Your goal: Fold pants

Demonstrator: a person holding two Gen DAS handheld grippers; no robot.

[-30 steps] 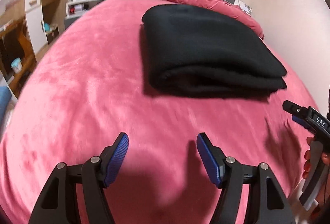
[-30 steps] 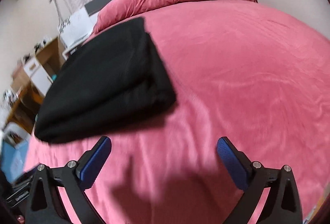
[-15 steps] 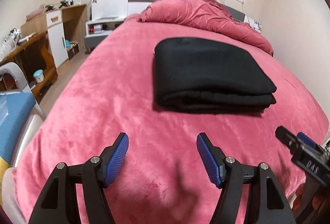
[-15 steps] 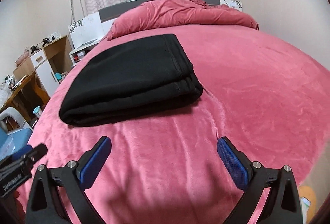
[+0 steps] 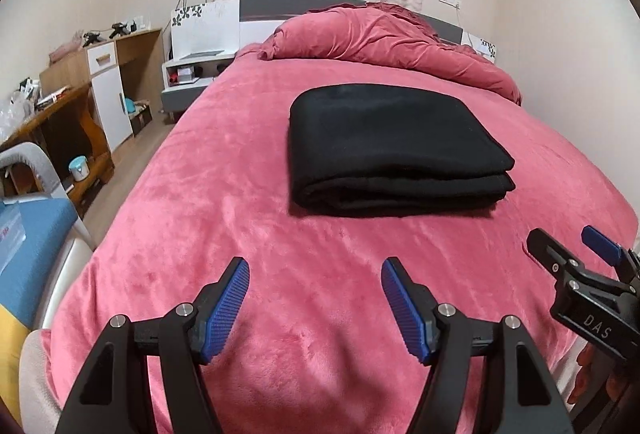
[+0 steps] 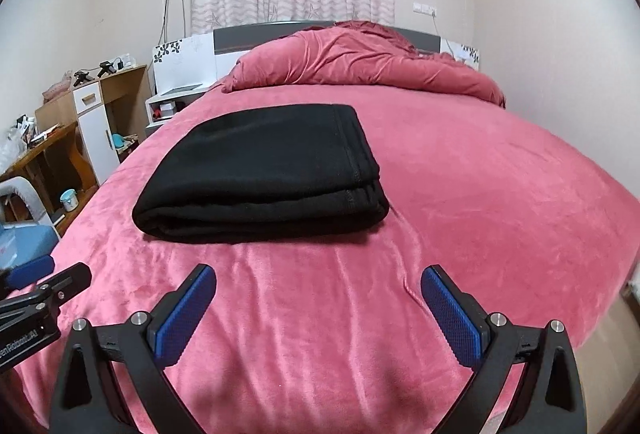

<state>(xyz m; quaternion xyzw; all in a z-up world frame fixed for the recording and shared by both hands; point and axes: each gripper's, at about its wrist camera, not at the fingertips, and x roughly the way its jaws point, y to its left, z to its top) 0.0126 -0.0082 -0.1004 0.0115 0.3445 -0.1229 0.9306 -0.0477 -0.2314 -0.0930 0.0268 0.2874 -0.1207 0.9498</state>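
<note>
The left tongs (image 5: 314,300) are held apart and empty above the pink bed (image 5: 240,218); the folded black pants (image 5: 394,150) are laid mid-bed, well beyond both; the right tongs (image 6: 318,310) are likewise spread wide, gripping nothing

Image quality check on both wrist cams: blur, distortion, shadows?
Left wrist: sharp, strong fisheye bowing of the bed, soft shadow under the folded black pants. Right wrist: equally sharp, dark vignette corners, the pants' stitched hem readable.
</note>
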